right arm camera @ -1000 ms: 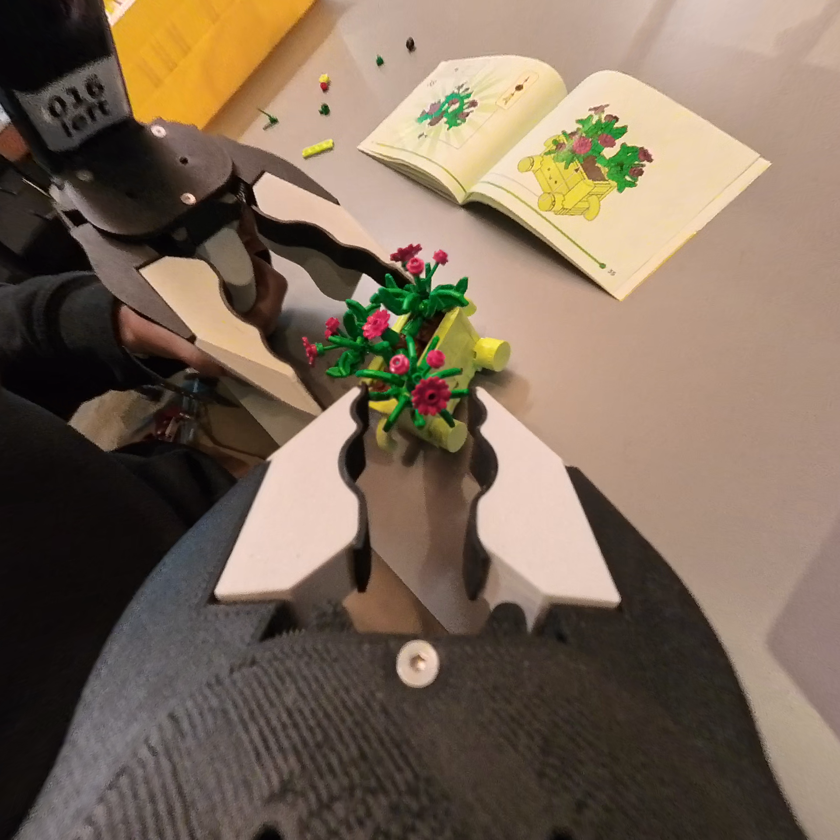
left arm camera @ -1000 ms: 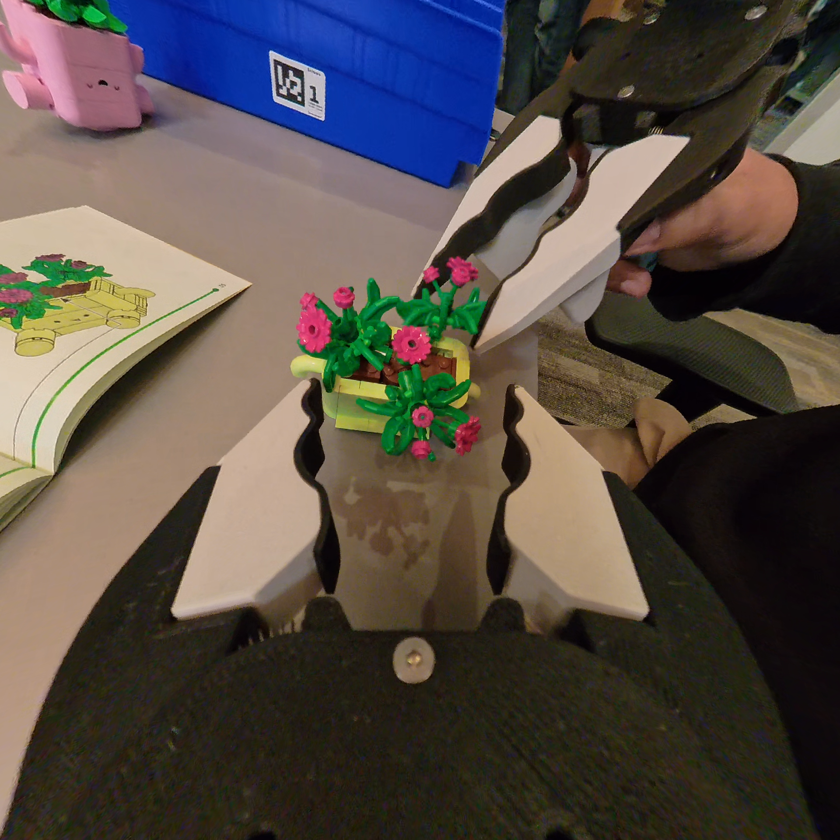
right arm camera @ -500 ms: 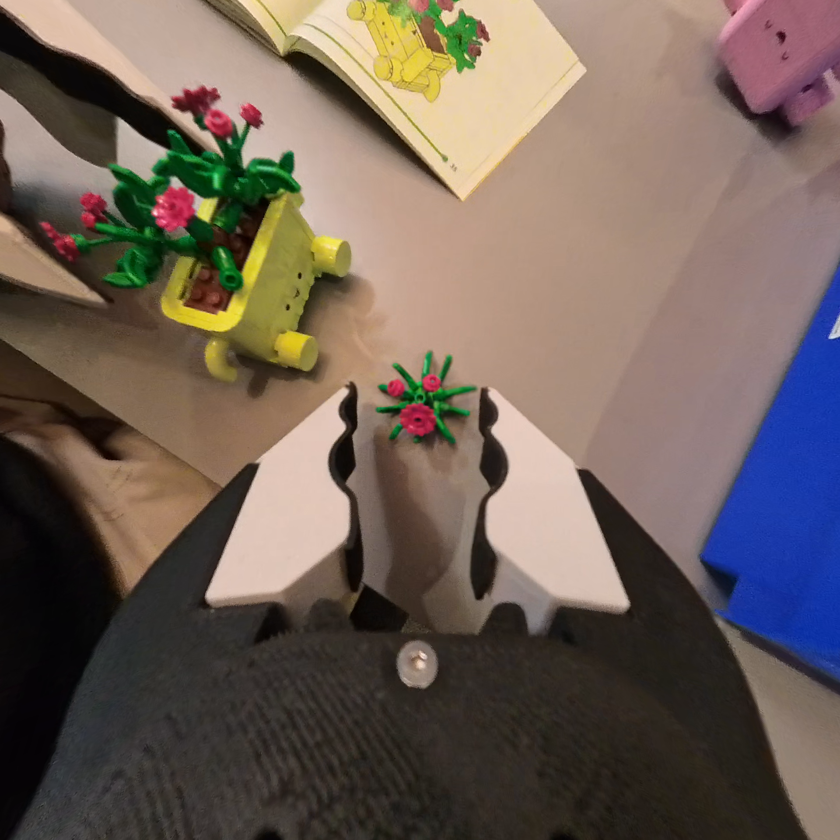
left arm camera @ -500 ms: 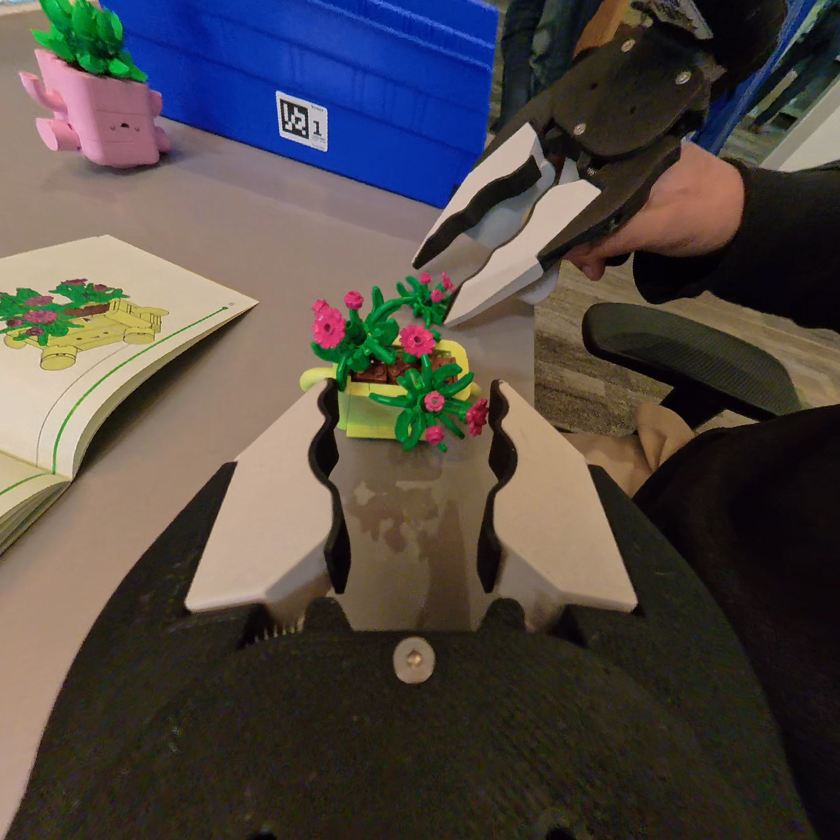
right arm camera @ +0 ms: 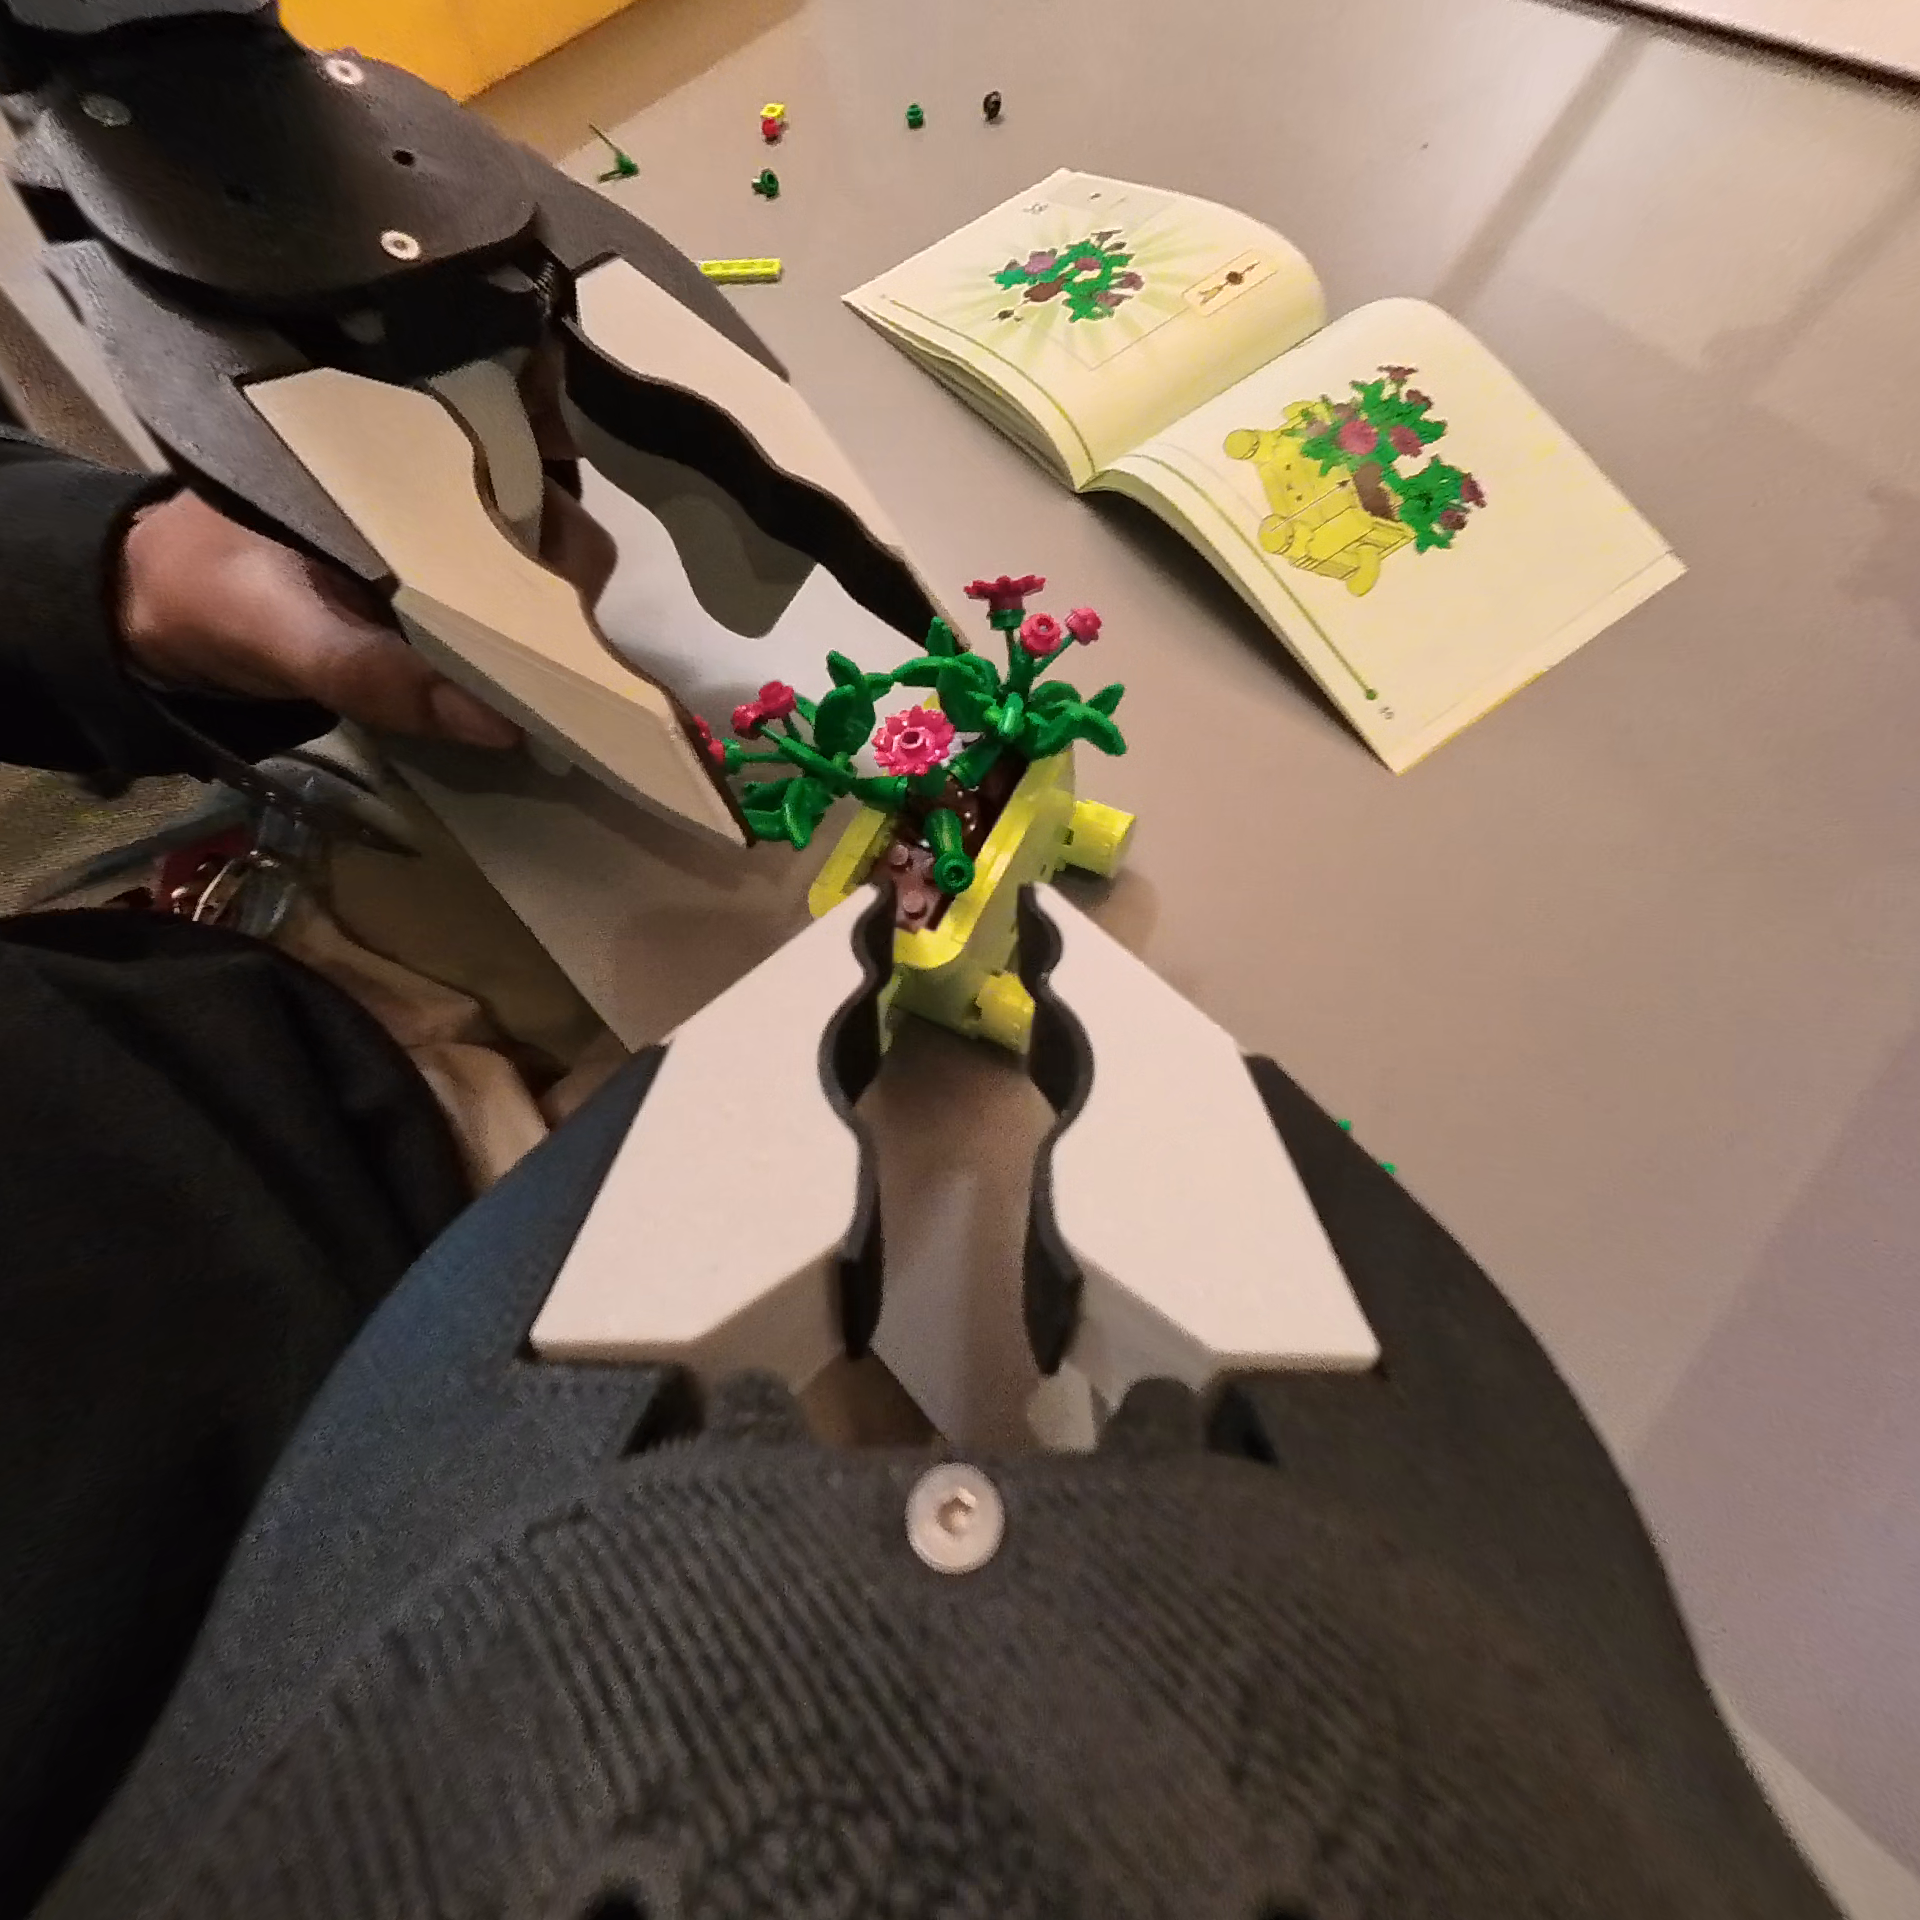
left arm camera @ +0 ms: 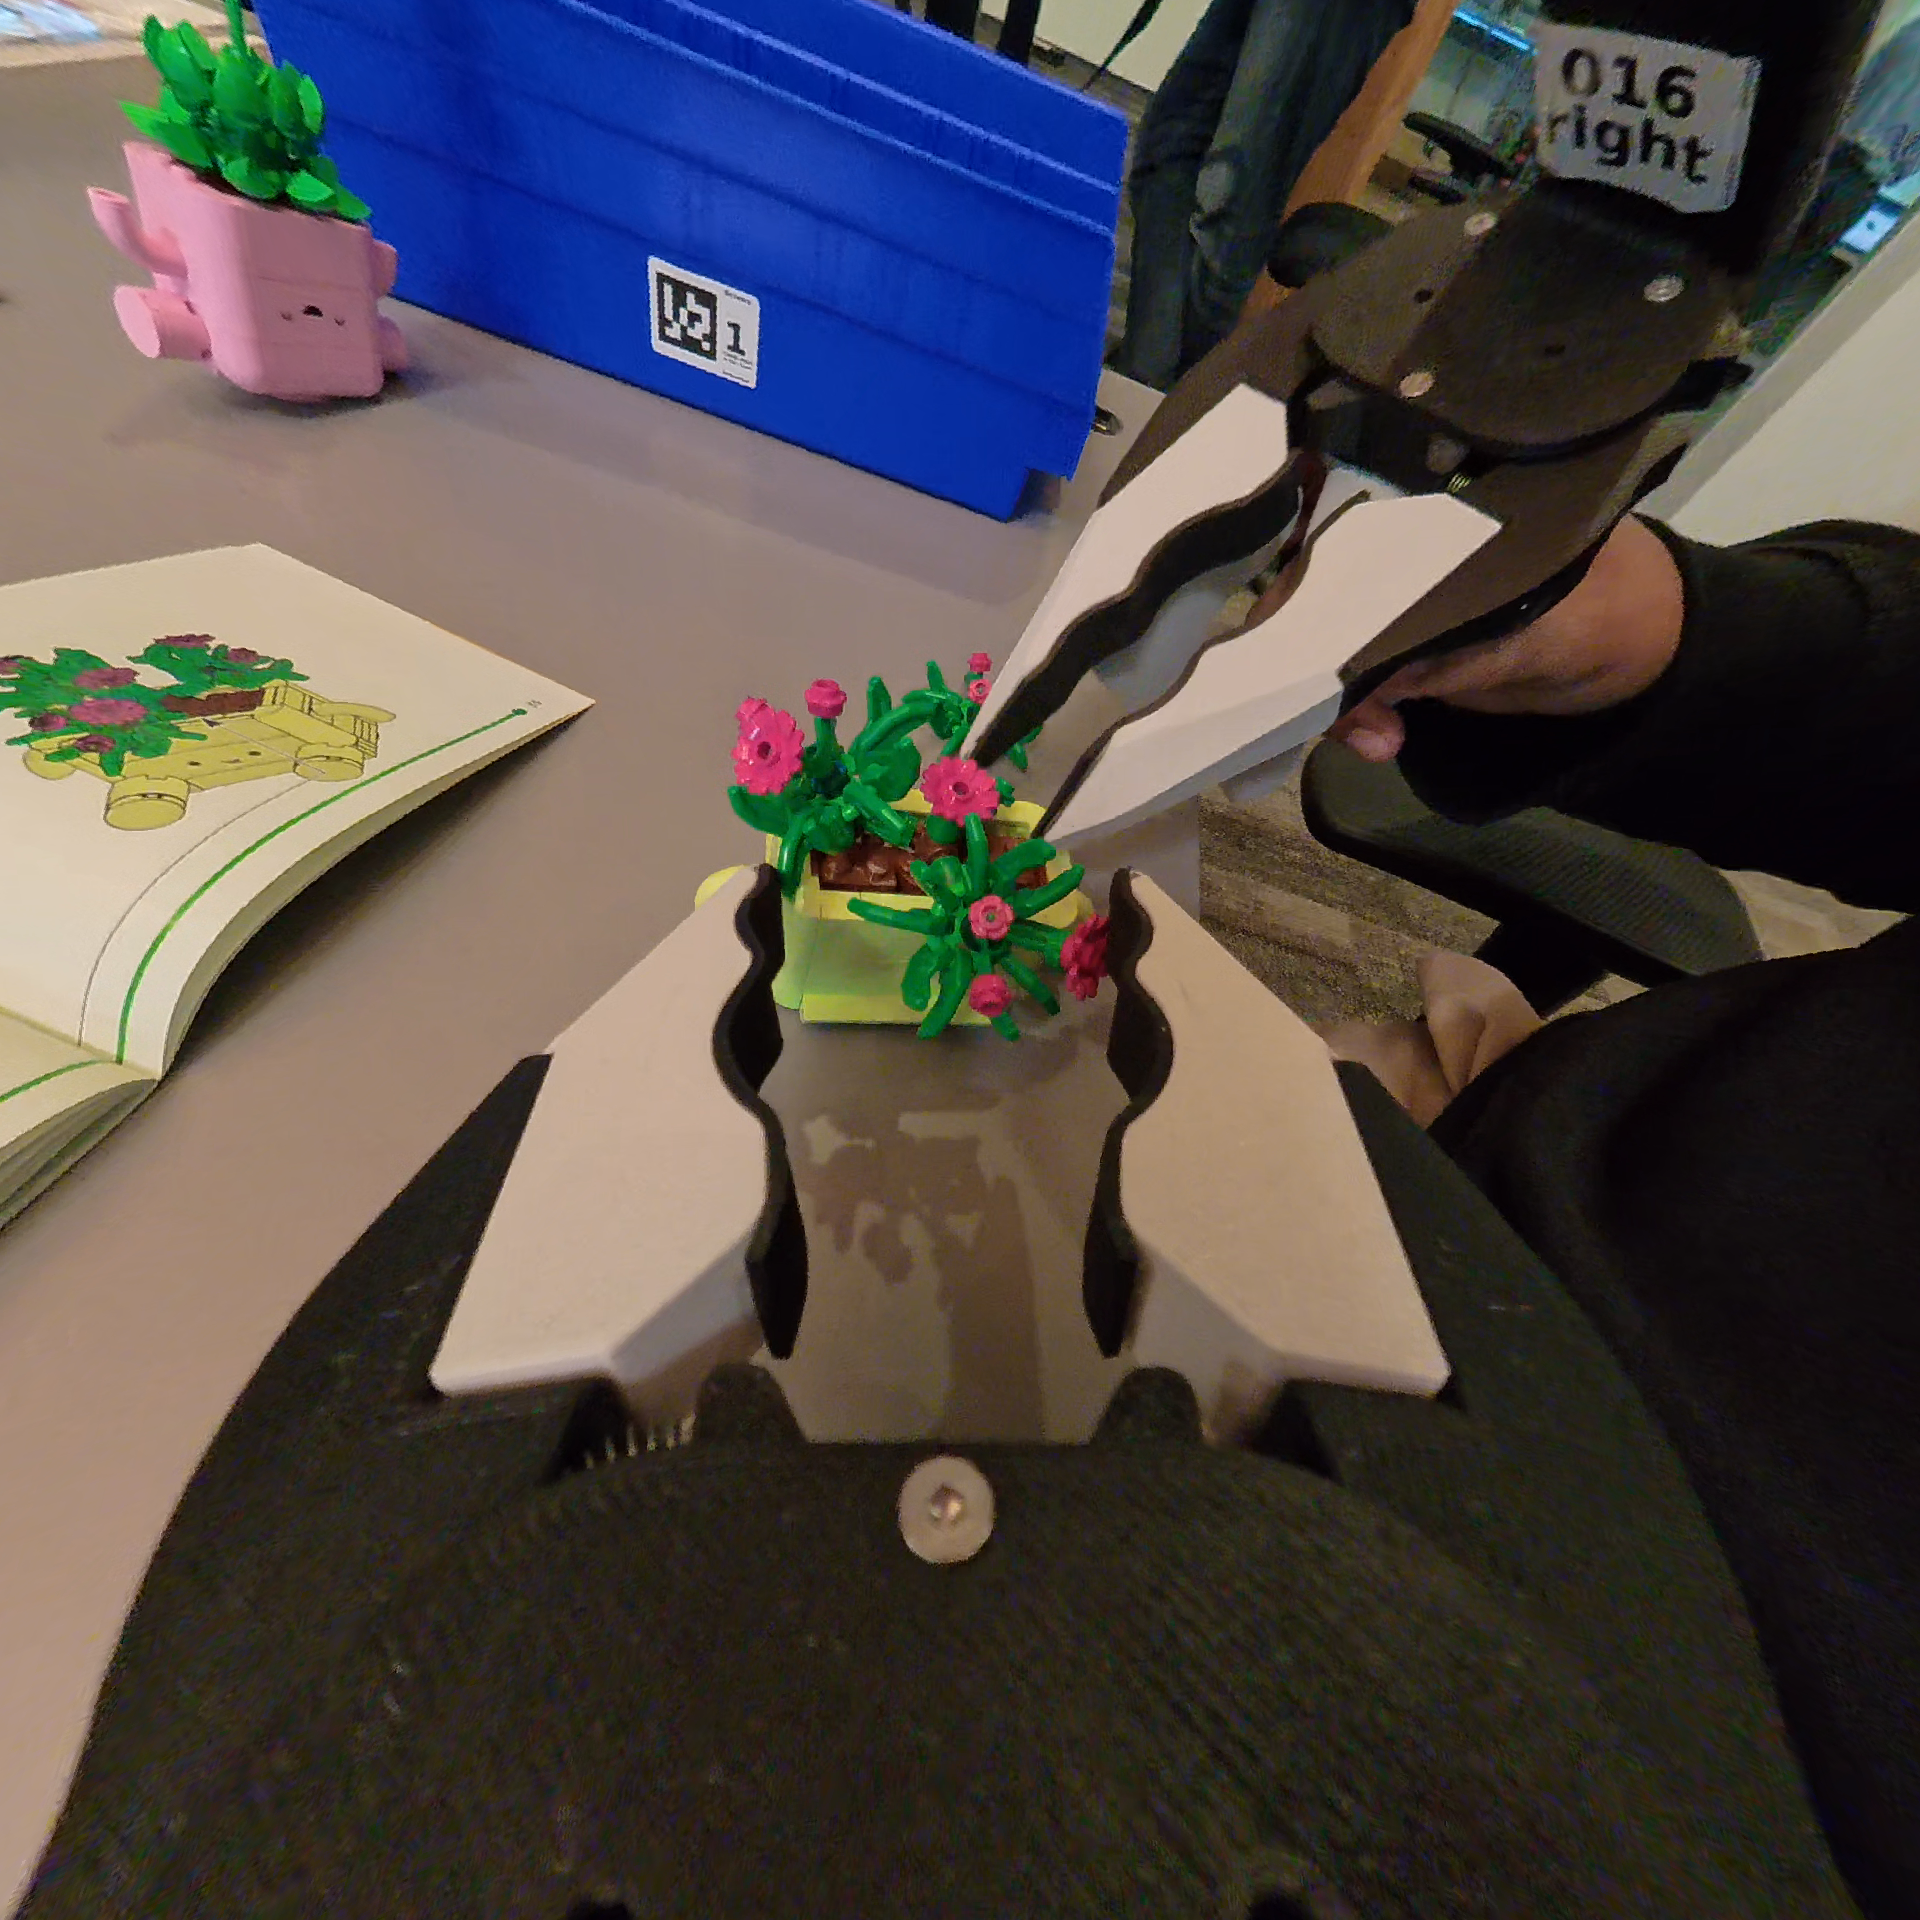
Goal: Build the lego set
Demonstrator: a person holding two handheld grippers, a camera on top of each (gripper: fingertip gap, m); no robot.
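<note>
A: Item one, planter?
B: Yellow, flowered, on counter near its edge, booklet well apart.
A: Left claw?
B: Parted wide, tips flanking planter, gripping nothing.
A: Right claw?
B: Narrow gap, tips at planter's rim; grip cannot be told

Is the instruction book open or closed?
Open. The instruction book lies flat on the table, with two picture pages showing.

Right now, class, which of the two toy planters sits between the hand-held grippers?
The yellow planter with pink flowers; the pink planter stands far off by the blue bin.
</note>
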